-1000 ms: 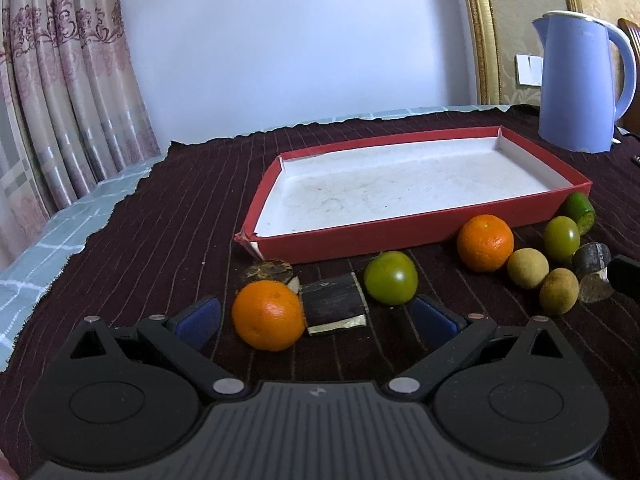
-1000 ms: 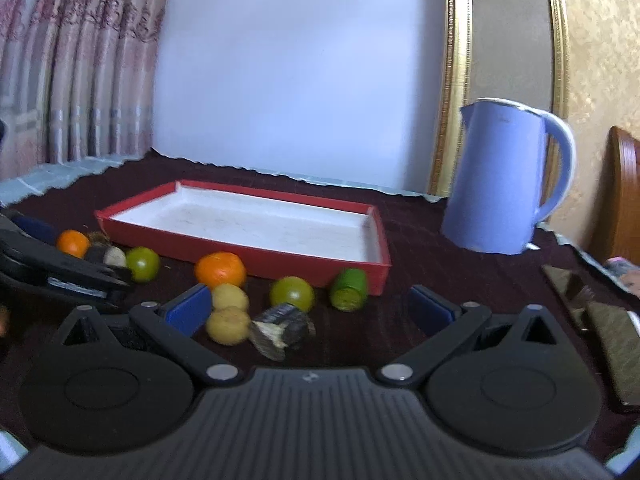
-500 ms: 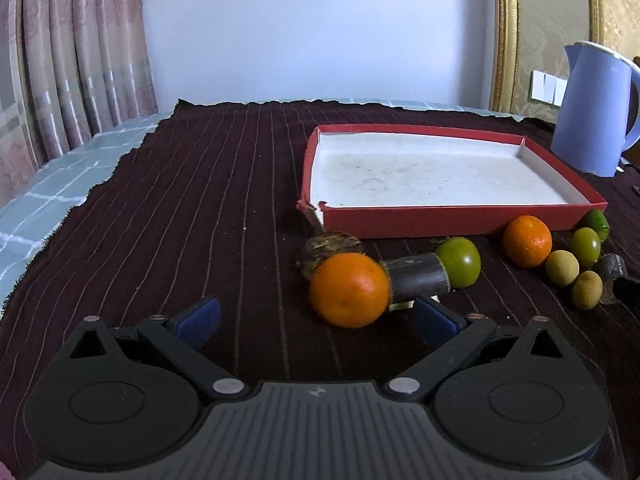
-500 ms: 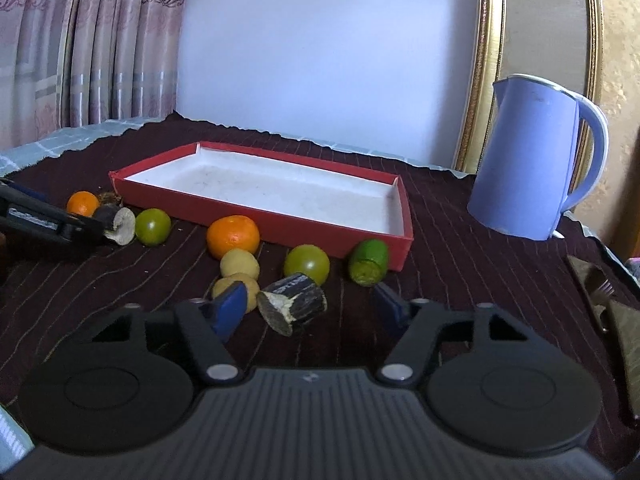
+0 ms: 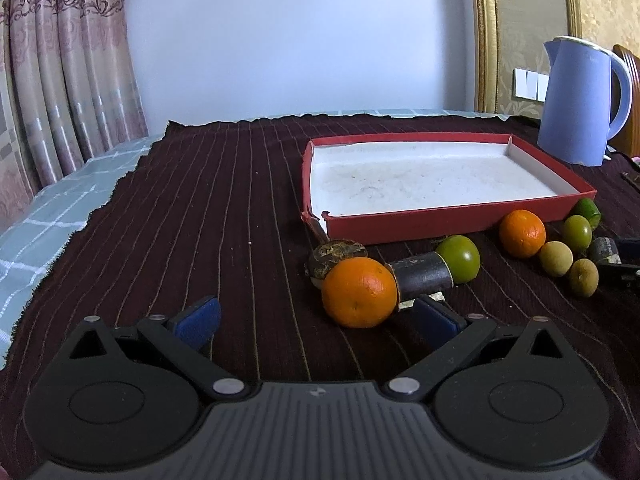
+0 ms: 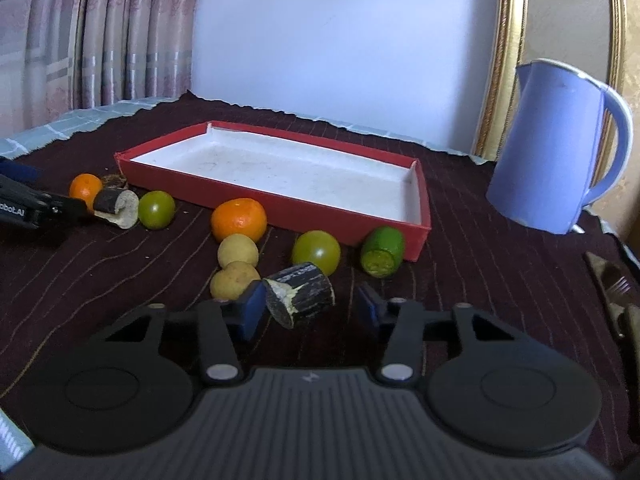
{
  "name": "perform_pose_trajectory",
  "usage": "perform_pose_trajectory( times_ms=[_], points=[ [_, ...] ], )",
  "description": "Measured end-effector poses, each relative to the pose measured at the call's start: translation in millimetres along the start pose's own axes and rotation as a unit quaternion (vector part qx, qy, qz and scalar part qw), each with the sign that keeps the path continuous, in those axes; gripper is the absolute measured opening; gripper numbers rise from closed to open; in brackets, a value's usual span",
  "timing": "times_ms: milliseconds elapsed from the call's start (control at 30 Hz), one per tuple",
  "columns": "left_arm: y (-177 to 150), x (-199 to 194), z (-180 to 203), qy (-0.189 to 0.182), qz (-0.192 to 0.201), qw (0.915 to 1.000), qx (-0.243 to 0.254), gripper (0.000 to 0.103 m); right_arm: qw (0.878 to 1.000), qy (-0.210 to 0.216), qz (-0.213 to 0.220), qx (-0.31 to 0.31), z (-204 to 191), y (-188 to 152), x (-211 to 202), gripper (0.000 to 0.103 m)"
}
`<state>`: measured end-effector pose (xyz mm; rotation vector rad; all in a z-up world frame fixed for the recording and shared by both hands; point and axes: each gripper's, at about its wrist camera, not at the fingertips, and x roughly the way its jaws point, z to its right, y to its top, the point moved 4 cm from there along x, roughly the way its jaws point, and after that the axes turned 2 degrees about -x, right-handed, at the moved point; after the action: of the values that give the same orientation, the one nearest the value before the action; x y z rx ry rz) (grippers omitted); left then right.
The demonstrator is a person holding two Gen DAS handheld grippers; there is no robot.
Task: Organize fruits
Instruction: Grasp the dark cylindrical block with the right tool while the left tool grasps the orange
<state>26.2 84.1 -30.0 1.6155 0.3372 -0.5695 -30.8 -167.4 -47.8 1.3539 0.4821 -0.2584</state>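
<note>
A red tray with a white floor sits empty on the dark cloth. Fruits lie along its near side. My left gripper is open; an orange, a dark sugarcane piece and a green fruit lie just ahead of its right finger. My right gripper is open, its jaws on either side of another dark sugarcane piece, not closed on it. Two yellow longans, an orange, a green fruit and a cut green fruit lie beyond.
A blue kettle stands right of the tray, also in the left wrist view. A brown round fruit lies behind the left orange. The cloth's left edge drops to a checked sheet. Cutlery lies far right.
The left gripper has swung left, so the fruits now sit to its right. The right gripper moved forward and narrowed around the sugarcane piece.
</note>
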Motion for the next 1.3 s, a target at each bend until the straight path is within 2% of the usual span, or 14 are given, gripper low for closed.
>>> perform_pose_trajectory(
  times_ms=[67,367,567,633,700,1067,1300],
  points=[
    [-0.3,1.4,-0.2,-0.003,-0.002,1.0000,-0.001,0.103,1.000,0.014,-0.005,0.004,0.8,0.3,3.8,0.035],
    [5.6,8.7,-1.3,-0.014,-0.002,0.9999,-0.009,0.102,1.000,0.015,-0.001,0.018,2.3,-0.1,4.2,0.034],
    [10.7,10.8,3.5,-0.037,0.011,0.9992,-0.010,0.075,1.000,0.011,0.003,0.029,5.8,-1.3,1.2,0.034],
    [10.1,15.5,5.5,-0.042,0.001,0.9991,-0.008,0.053,0.999,0.009,0.003,0.031,5.9,-1.4,1.2,0.034],
    [7.5,21.4,6.8,-0.061,-0.017,0.9979,-0.012,0.043,0.999,0.009,0.004,0.034,6.3,-1.6,0.7,0.034],
    [7.8,8.3,7.2,-0.057,-0.002,0.9982,-0.017,0.041,0.998,0.001,0.019,0.057,14.4,0.7,-6.4,0.034],
    [23.5,-3.3,29.2,-0.056,0.017,0.9983,0.005,0.041,0.998,-0.001,0.028,0.064,16.0,4.2,-9.7,0.034]
  ],
)
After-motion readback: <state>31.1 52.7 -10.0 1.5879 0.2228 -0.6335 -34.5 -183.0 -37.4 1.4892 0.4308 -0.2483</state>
